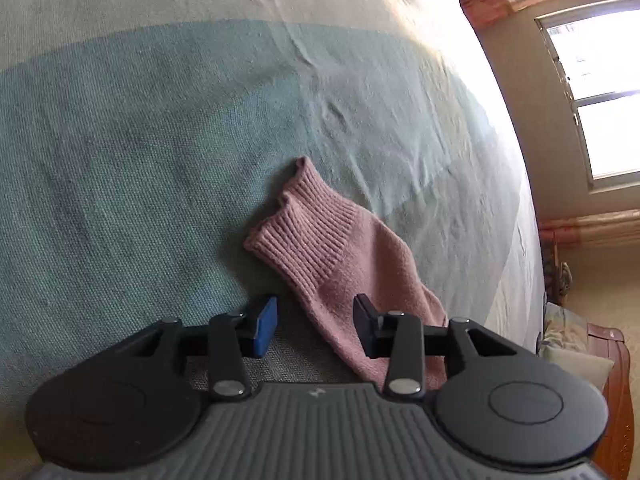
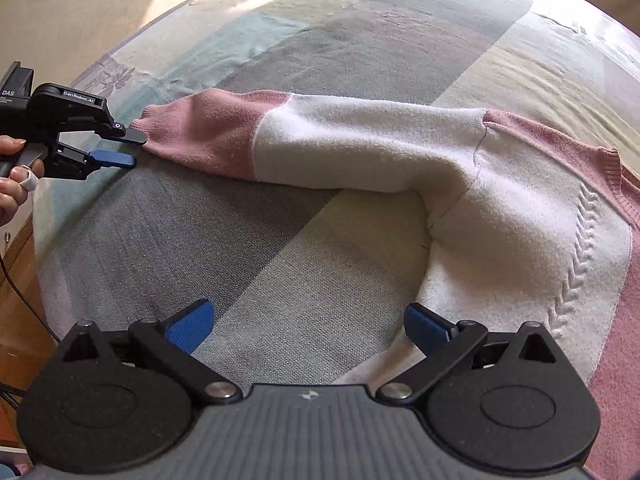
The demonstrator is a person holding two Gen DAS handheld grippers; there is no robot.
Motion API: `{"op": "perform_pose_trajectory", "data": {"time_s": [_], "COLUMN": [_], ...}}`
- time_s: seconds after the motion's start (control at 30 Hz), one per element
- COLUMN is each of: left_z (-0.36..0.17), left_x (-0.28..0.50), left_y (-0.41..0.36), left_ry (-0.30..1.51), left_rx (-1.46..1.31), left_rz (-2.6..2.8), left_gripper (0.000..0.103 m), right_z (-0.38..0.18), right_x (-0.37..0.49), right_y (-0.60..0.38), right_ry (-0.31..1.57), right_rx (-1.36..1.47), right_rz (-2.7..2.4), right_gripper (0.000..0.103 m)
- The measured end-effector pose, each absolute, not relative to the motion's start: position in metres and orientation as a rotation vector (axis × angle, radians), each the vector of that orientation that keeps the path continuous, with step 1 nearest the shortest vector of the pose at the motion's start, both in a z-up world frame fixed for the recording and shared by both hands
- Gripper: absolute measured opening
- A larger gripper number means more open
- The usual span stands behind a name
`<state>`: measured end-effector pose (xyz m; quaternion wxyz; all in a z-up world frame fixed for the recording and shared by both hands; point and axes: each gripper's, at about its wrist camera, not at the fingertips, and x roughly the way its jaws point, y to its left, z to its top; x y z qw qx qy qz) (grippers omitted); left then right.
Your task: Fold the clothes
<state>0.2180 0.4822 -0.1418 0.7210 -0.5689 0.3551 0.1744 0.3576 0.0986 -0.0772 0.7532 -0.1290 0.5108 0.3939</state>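
Observation:
A pink and white knit sweater (image 2: 500,216) lies flat on the bed, one sleeve (image 2: 320,148) stretched out to the left. In the left wrist view the sleeve's pink ribbed cuff (image 1: 316,232) rests on the bedspread, and the pink cloth runs down beside the right finger (image 1: 366,328). My left gripper (image 1: 316,326) is open at the cuff end, also seen as the left gripper (image 2: 132,148) with jaws apart around the sleeve's edge. My right gripper (image 2: 310,322) stands wide open low over the bedspread, its right fingertip (image 2: 424,324) at the sweater's side edge.
The bedspread (image 2: 248,240) is a patchwork of grey, teal and cream. A person's hand (image 2: 16,184) holds the left gripper at the bed's left edge. A wooden bed frame (image 1: 612,380), a pillow (image 1: 576,364) and a bright window (image 1: 600,92) are to the right.

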Motion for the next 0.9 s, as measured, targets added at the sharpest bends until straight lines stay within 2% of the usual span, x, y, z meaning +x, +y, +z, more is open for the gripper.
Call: {"op": "perform_pose_trajectory", "data": {"time_s": [0.07,0.17,0.23,0.33,0.47,0.53,0.6,0.63,0.67,0.7,0.77,0.8,0.83,0.9], "left_z": [-0.143,-0.137,-0.128,-0.114,-0.087,-0.08,-0.077,-0.075,-0.073,-0.07,-0.07,-0.071,-0.072,-0.074], "left_x": [0.219,0.226,0.234,0.24,0.25,0.256,0.261,0.264,0.265,0.266,0.265,0.264,0.263,0.262], "left_y": [0.483,0.477,0.472,0.472,0.484,0.487,0.489,0.489,0.489,0.488,0.484,0.481,0.478,0.473], "left_ry": [0.741,0.727,0.755,0.738,0.702,0.711,0.725,0.733,0.739,0.745,0.778,0.8,0.821,0.864], "left_rx": [-1.277,-1.216,-1.116,-1.047,-0.935,-0.889,-0.846,-0.825,-0.804,-0.785,-0.755,-0.742,-0.729,-0.702], "left_rz": [0.406,0.47,0.526,0.56,0.551,0.534,0.522,0.516,0.516,0.524,0.519,0.511,0.504,0.488], "left_gripper": [0.049,0.043,0.008,0.005,0.005,0.005,0.005,0.005,0.005,0.005,0.008,0.016,0.028,0.042], "right_z": [-0.078,-0.08,-0.079,-0.074,-0.068,-0.07,-0.074,-0.076,-0.078,-0.077,-0.071,-0.065,-0.06,-0.05], "right_x": [0.359,0.359,0.36,0.36,0.362,0.364,0.363,0.363,0.361,0.361,0.361,0.363,0.369,0.382], "right_y": [0.099,0.101,0.103,0.106,0.113,0.121,0.131,0.136,0.14,0.143,0.146,0.146,0.147,0.147], "right_ry": [1.115,1.12,1.122,1.101,1.03,0.969,0.903,0.869,0.833,0.803,0.761,0.753,0.747,0.737], "right_rx": [-0.277,-0.264,-0.254,-0.254,-0.341,-0.464,-0.613,-0.679,-0.742,-0.786,-0.827,-0.818,-0.807,-0.783], "right_rz": [0.858,0.845,0.834,0.84,0.842,0.856,0.884,0.897,0.909,0.925,0.96,0.978,0.979,0.975], "right_gripper": [0.103,0.103,0.103,0.103,0.102,0.091,0.072,0.069,0.062,0.057,0.056,0.056,0.056,0.056]}}
